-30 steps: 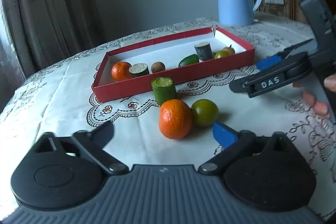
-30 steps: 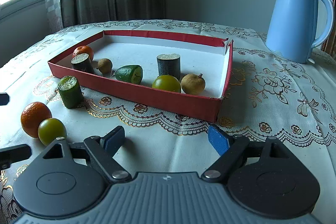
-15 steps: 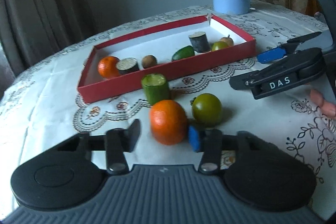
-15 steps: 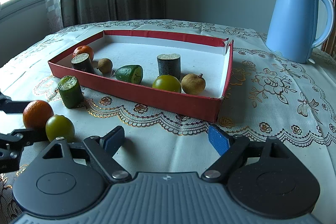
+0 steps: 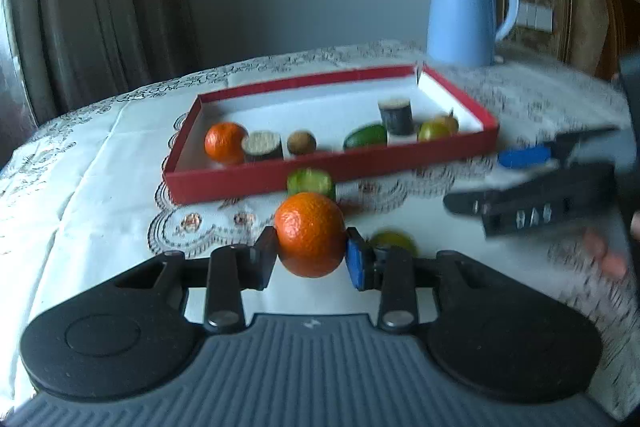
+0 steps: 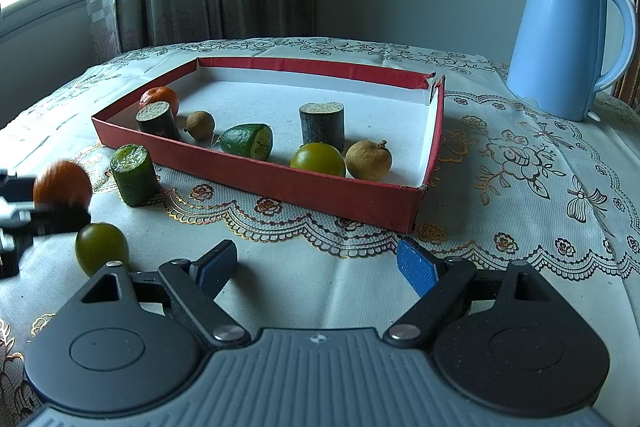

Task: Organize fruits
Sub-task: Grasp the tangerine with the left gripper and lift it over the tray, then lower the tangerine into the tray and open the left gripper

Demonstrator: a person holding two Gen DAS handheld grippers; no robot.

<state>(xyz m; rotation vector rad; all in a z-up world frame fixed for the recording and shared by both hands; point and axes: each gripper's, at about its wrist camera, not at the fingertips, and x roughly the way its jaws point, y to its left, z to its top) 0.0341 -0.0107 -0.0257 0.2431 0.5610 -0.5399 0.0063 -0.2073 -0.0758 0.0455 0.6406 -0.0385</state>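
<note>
1. Gripping an orange between its two pads, the left gripper holds the fruit clear of the tablecloth, dead centre in its own view.
2. Just past the orange at 12 o'clock stands a cut cucumber piece, and beyond that the near wall of the red box.
3. A green fruit lies on the cloth at 3 o'clock of the held orange, partly hidden behind the right pad.
4. The right gripper hovers with its jaws spread wide and nothing between them; it sits at 3 o'clock in the left view.
5. Inside the box lie another orange, two dark cut stubs, two brown fruits, a green wedge and a green round fruit.
6. A blue kettle stands at 1 o'clock behind the box.
</note>
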